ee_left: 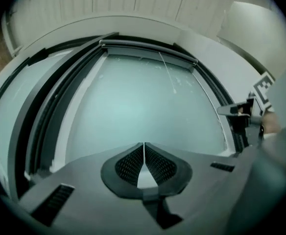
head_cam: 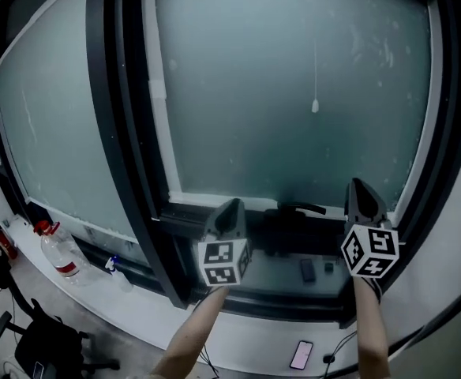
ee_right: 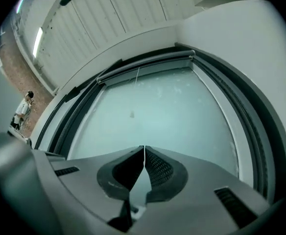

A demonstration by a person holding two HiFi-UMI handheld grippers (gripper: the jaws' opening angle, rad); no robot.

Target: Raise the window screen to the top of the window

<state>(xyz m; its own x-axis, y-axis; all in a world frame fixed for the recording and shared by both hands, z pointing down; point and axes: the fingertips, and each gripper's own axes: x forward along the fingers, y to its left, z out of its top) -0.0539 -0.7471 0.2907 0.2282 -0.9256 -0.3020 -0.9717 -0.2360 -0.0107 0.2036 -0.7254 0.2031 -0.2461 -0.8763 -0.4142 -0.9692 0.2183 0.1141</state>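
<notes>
Facing a tall window [head_cam: 128,133] with a frosted pane [head_cam: 294,77].

Left gripper [head_cam: 230,212] low at the foot of the pane, aimed upward. Tips pressed together, nothing pinched. Right gripper [head_cam: 362,192] off to the right and slightly higher, aimed upward too. Tips likewise pressed together on nothing. Between the two, a dark window handle [head_cam: 297,208] on the lower frame.

Window screen [ee_left: 148,50] up at the top of the window, showing as a pale bar across the head of the frame in both gripper views. From that bar, a thin cord [head_cam: 315,69] straight down over the pane, ending in a small bead about halfway down. Cannot tell any screen fabric apart from the frosted pane below the bar.

Below the window, a pale surface [head_cam: 159,314]. On it at the left, a clear bottle [head_cam: 61,251] with a red cap, and a small spray bottle [head_cam: 114,267] near it. Farther right on the same surface, a phone [head_cam: 301,354] lying flat. At lower left, a dark chair [head_cam: 49,342].
</notes>
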